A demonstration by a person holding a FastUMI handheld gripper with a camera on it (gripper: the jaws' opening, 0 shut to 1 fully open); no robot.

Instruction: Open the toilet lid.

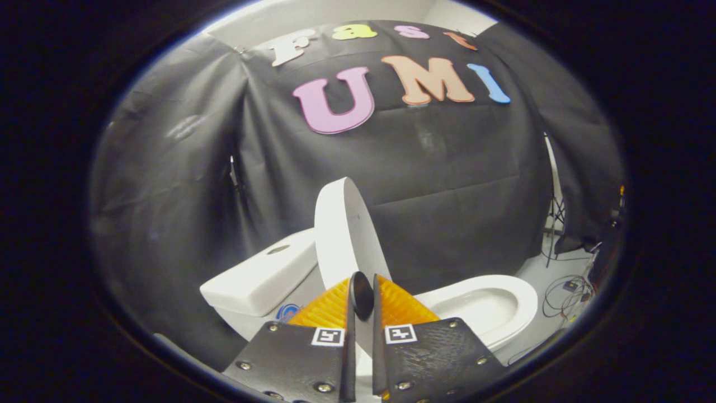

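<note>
Gripper view: the gripper [362,299] has its fingers drawn close, clamped on the near edge of the toilet lid [344,235], which passes between them. The lid stands raised, tilted back toward the tank [263,277] at left. The open seat and bowl [486,305] lie to the right, beyond the fingers. Cables [565,291] trail on the floor at far right.

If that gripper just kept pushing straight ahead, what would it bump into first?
The raised toilet lid: the gripper looks nearly shut on its edge already. Past it hangs the black cloth, though depth is unclear.
</note>
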